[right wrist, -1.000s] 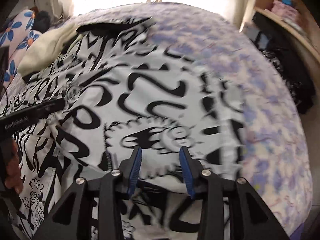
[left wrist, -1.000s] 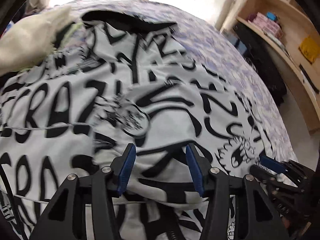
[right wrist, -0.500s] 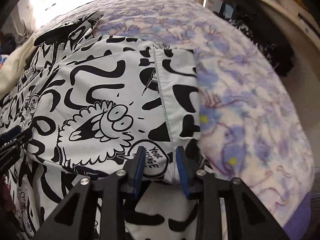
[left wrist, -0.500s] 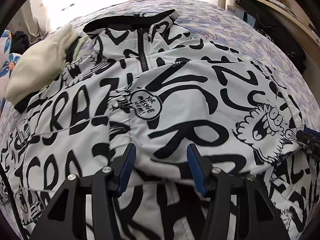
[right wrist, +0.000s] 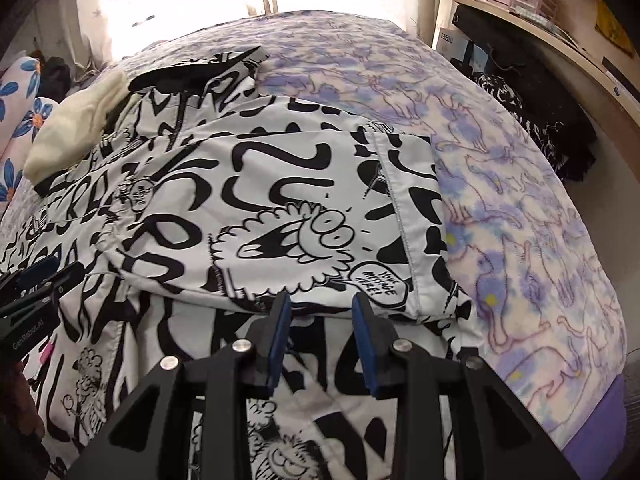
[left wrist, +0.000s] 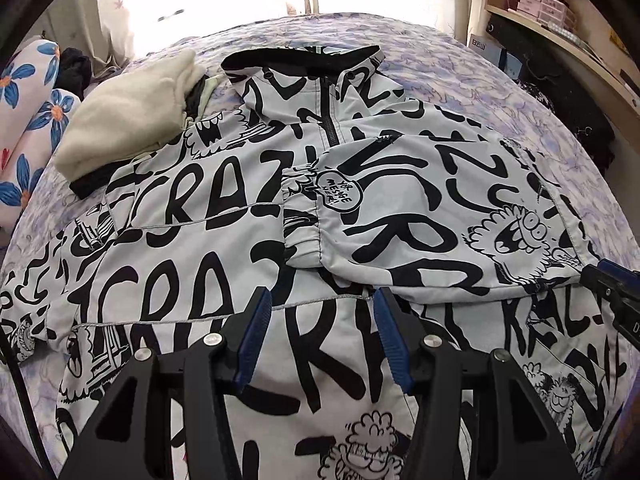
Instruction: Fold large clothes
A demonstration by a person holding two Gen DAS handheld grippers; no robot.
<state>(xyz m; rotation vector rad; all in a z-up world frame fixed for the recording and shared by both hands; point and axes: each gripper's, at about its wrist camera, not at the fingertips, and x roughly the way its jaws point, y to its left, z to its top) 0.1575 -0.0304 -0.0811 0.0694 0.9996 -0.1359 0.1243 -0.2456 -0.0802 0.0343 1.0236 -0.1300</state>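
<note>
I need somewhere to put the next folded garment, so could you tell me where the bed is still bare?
Bare bedspread runs right of the printed jacket to the bed's edge, and beyond its collar toward the window. The left is crowded: a cream garment and floral pillows.

- I see the jacket (left wrist: 224, 216) in pale grey-white, covered in bold black lettering and cartoon faces; its collar is black.
- The bedspread (right wrist: 520, 216) is mottled lavender and cream with purple outlines.
- Upper left, a cream fleece garment (left wrist: 132, 120) and a white pillow (left wrist: 28, 120) with blue flowers.
- My gripper pads (left wrist: 256, 336) are blue on black fingers.
</note>
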